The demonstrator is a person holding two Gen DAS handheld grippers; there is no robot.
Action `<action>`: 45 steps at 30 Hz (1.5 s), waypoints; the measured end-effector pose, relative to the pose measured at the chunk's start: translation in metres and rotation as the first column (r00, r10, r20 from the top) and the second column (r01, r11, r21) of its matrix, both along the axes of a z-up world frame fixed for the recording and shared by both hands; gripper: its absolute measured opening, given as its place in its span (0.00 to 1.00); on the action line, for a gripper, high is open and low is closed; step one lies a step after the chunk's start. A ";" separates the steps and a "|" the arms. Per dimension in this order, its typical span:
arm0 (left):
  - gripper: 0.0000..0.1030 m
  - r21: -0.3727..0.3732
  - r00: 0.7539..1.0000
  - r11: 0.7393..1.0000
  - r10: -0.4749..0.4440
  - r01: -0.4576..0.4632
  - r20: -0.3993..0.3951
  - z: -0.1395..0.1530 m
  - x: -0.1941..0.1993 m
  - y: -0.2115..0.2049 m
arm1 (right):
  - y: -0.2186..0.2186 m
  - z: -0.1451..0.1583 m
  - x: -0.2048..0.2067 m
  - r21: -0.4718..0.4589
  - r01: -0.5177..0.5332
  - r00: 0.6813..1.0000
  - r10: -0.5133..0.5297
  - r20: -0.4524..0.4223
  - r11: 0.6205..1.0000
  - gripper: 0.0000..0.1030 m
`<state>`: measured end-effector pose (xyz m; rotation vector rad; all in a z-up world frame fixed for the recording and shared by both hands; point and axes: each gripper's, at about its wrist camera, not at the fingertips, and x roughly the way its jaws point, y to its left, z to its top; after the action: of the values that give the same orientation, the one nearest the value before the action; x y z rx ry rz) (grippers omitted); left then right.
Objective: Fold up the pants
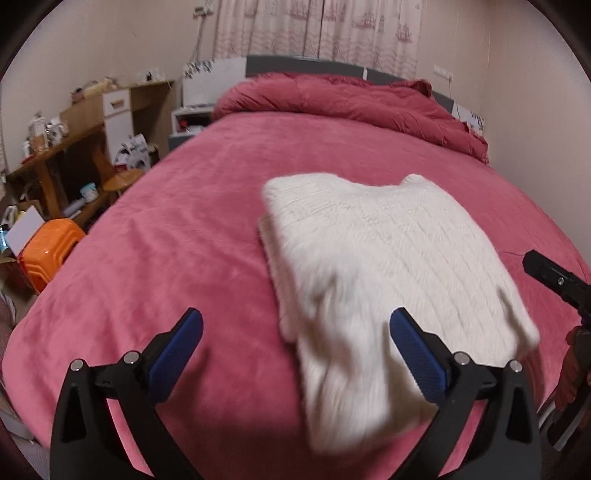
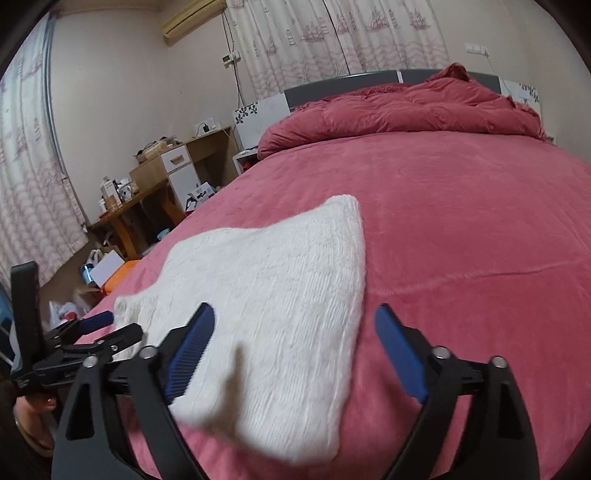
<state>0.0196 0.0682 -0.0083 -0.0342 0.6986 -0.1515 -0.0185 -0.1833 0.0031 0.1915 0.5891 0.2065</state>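
White knitted pants (image 1: 373, 258), folded into a thick bundle, lie on a pink bed (image 1: 177, 236), their near edge blurred and lifted slightly off the cover. The left tongs (image 1: 295, 334) stand wide open, the blue pads clear of the fabric, with the bundle's near-left corner showing between them. The right tongs (image 2: 295, 330) are likewise spread wide and hold nothing; the pants' near-right corner lies between the blue fingers (image 2: 397, 345). A crumpled red duvet (image 2: 402, 110) is heaped against the grey headboard (image 2: 314, 90) beneath patterned curtains (image 2: 332, 33). A cluttered wooden bench (image 1: 55, 147) and an orange stool (image 1: 46, 251) stand left of the bed.
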 end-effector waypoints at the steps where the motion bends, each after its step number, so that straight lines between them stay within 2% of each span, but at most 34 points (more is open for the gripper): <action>1: 0.98 0.001 1.000 1.000 0.009 -0.009 0.015 -0.001 -0.007 0.002 | 0.003 -0.001 -0.003 -0.010 -0.005 1.000 0.005 0.000 1.000 0.87; 4: 0.98 0.024 0.998 0.999 0.042 -0.043 0.040 0.000 -0.019 0.003 | 0.020 -0.004 -0.015 -0.075 -0.011 1.000 0.011 0.002 0.997 0.91; 8: 0.98 0.088 0.990 0.990 0.102 -0.112 0.101 0.003 -0.035 0.000 | 0.026 -0.006 -0.030 -0.081 0.031 0.999 -0.028 0.035 0.996 0.97; 12: 0.98 0.049 0.990 0.996 0.070 -0.076 0.120 0.008 -0.047 -0.001 | 0.031 -0.003 -0.046 -0.128 0.074 0.994 -0.063 0.087 0.989 0.97; 16: 0.98 0.074 0.989 0.994 0.068 -0.078 0.134 0.008 -0.052 -0.004 | 0.033 -0.002 -0.055 -0.148 0.096 0.990 -0.080 0.114 0.984 0.97; 21: 0.98 0.071 0.983 0.993 0.079 -0.092 0.166 0.010 -0.061 -0.006 | 0.040 -0.006 -0.058 -0.220 0.117 0.989 -0.092 0.119 0.969 0.97; 45: 0.98 0.067 0.984 0.995 0.061 -0.073 0.170 0.011 -0.068 -0.012 | 0.042 -0.003 -0.055 -0.226 0.098 0.992 -0.076 0.104 0.969 0.97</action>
<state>-0.0485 0.0563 0.0026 0.0247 0.5336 -0.0635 -0.0738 -0.1412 -0.0003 -0.0180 0.5042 0.0606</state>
